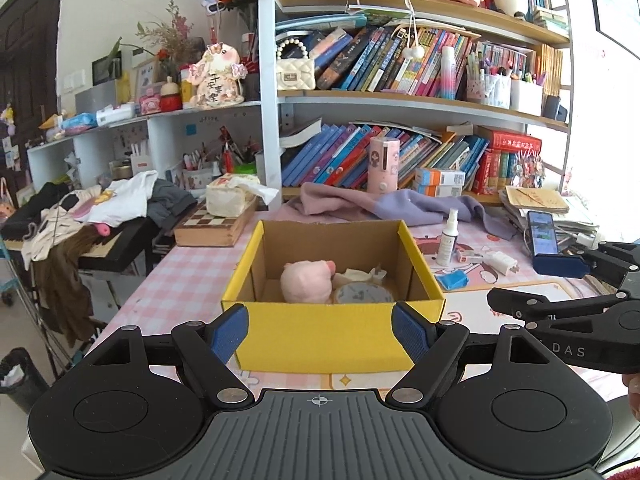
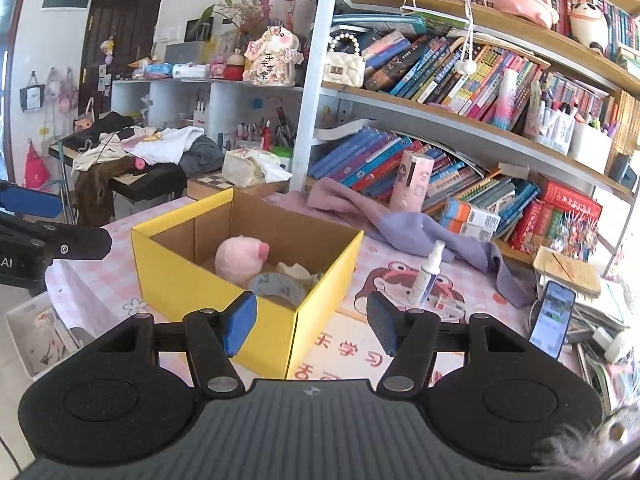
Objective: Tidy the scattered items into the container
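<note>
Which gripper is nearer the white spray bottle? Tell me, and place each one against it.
Right. The right gripper is open just in front of the white spray bottle, slightly to its left. The left gripper faces the yellow box, with the bottle beyond the box's right side.

Left wrist view: sits behind the left claw [image 1: 320,332], tilted slightly down, facing the yellow box [image 1: 332,336] square-on at close range; bookshelf [image 1: 400,100] at 12 o'clock.
Right wrist view: sits behind the right claw [image 2: 312,324], tilted slightly down, meeting the box's near corner [image 2: 296,316] close up.
Cross-sight: right claw [image 1: 560,280] at 3 o'clock in the left view; left claw [image 2: 40,224] at 9 o'clock in the right.
Shared: box, bench [image 2: 400,280], bookshelf.
</note>
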